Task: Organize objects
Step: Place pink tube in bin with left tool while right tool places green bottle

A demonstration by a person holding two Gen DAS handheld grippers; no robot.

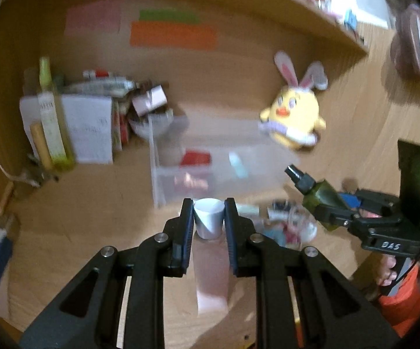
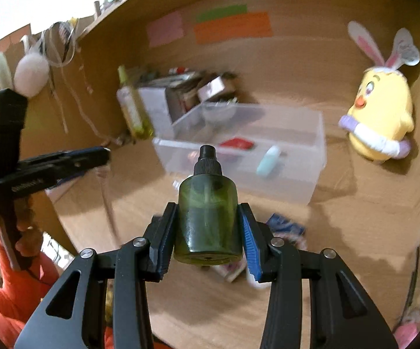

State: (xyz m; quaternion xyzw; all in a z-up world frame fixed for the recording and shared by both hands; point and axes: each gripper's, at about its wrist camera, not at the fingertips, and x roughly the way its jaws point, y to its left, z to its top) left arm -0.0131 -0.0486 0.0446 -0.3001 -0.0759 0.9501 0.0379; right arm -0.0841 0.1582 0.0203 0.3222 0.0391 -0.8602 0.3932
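Both hands are loaded rn: right gripper (image 2: pixel 208 237) is clamped on a green spray bottle (image 2: pixel 208 218), nozzle pointing fwd, and left gripper (image 1: pixel 209 224) is pinched on a pink tube w/ a white cap (image 1: pixel 209 216). Clear bin (image 2: pixel 311 157) sits just ahead on the desk, red packet and blue thing already in it. Imo carry the bottle over the near wall first, lower it in, then let go, keeping the 2 grippers apart.

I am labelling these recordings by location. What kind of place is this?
Probably a home desk or study nook, with a shelf above. Signs: a plush chick against the wooden back panel, coloured paper notes stuck on it, and a clear bin beside stacked books and boxes.
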